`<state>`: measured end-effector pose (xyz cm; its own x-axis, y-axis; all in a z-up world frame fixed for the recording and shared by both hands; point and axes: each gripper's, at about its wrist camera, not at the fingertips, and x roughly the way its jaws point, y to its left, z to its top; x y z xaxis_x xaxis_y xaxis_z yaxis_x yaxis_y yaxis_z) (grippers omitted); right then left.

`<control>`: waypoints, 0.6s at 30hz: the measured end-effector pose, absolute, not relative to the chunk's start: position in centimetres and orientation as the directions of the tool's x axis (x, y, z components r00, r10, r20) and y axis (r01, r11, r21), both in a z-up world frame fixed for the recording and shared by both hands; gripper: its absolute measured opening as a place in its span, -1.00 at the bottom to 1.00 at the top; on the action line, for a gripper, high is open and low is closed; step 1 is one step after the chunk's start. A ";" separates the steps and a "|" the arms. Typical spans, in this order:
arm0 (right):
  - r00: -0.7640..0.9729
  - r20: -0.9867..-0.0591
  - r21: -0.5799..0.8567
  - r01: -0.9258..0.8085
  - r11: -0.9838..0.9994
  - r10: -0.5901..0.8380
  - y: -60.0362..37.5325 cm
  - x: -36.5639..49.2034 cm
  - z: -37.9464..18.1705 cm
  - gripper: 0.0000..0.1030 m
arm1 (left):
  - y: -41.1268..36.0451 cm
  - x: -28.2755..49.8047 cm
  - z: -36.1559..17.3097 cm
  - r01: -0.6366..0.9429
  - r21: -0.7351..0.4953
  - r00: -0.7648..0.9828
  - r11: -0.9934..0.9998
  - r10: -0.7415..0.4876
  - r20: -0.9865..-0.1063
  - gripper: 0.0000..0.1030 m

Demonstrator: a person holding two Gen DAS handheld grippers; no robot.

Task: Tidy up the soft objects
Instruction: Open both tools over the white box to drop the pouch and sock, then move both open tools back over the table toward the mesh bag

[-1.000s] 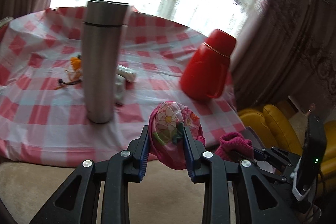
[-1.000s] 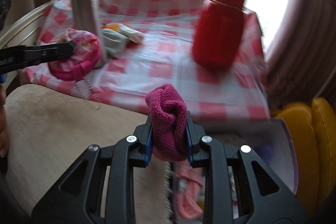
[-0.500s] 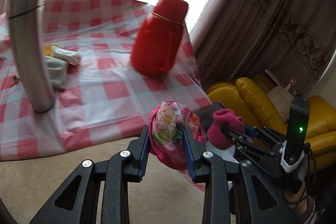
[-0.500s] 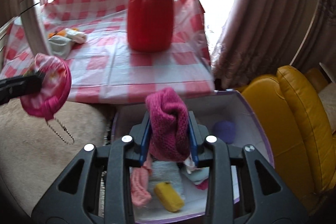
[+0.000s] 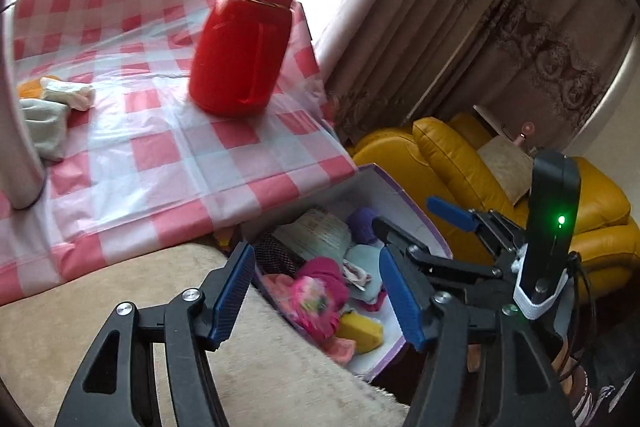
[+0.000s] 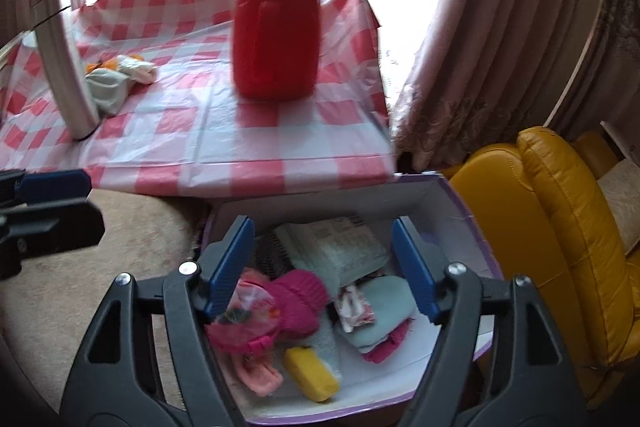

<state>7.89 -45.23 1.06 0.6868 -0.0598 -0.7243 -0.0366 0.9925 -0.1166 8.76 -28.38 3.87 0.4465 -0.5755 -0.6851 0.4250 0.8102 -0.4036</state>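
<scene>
Into the box (image 6: 448,203) they go: the floral pouch (image 6: 244,323) and the magenta knit piece (image 6: 300,299) lie on the pile inside, side by side. Above the box, the right gripper (image 6: 322,267) has its jaws opening, nothing between them; the left gripper (image 5: 316,297) is spreading too, empty. This looks like the drop step. Next, probably, the pale cloths (image 6: 116,79) on the checked table (image 6: 224,147) behind the box, past the red flask (image 6: 276,35).

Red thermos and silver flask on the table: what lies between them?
Pale cloth pieces lie beside the silver flask; bare tablecloth reaches the red thermos. Right wrist view.
</scene>
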 end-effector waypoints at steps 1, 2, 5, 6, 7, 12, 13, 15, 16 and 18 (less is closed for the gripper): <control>0.688 -0.725 -0.116 -0.055 0.992 -0.047 -44.6 7.8 1.1 0.49 | -27.9 8.7 3.9 0.413 -0.398 0.455 0.819 -0.565 -0.688 0.27; 0.687 -0.726 -0.116 -0.068 0.991 -0.038 -44.2 7.8 1.0 0.51 | -27.5 8.8 3.8 0.401 -0.399 0.461 0.825 -0.558 -0.691 0.27; 0.687 -0.726 -0.112 -0.113 0.987 -0.004 -42.6 7.6 1.2 0.52 | -25.8 8.8 3.9 0.360 -0.395 0.491 0.845 -0.532 -0.690 0.27; 0.687 -0.727 -0.111 -0.124 0.986 0.004 -42.2 7.5 1.3 0.54 | -25.1 8.8 4.0 0.348 -0.390 0.502 0.853 -0.521 -0.691 0.27; 0.685 -0.728 -0.107 -0.139 0.985 0.018 -41.6 7.4 1.3 0.55 | -24.4 8.8 4.0 0.332 -0.384 0.511 0.861 -0.507 -0.694 0.27; 0.663 -0.745 -0.089 -0.209 0.974 0.074 -39.2 7.2 0.9 0.56 | -21.0 8.4 4.2 0.255 -0.334 0.569 0.908 -0.420 -0.707 0.27; 0.658 -0.748 -0.087 -0.223 0.971 0.084 -38.7 7.2 0.8 0.56 | -20.0 8.3 4.3 0.232 -0.322 0.584 0.918 -0.396 -0.709 0.27; 0.654 -0.750 -0.084 -0.237 0.968 0.095 -38.0 7.2 0.8 0.57 | -18.5 8.2 4.4 0.201 -0.309 0.605 0.930 -0.366 -0.707 0.27; 0.654 -0.750 -0.081 -0.245 0.966 0.103 -37.6 7.2 0.8 0.57 | -17.5 8.2 4.5 0.180 -0.301 0.619 0.937 -0.345 -0.705 0.27; 0.651 -0.750 -0.075 -0.256 0.964 0.115 -37.1 7.3 0.7 0.59 | -16.1 8.2 4.7 0.145 -0.297 0.636 0.944 -0.319 -0.702 0.27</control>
<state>7.33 -37.08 0.66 0.6512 0.1147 -0.7501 -0.2558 0.9639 -0.0746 8.22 -16.08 4.67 0.6364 -0.3189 -0.7023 0.1451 0.9438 -0.2970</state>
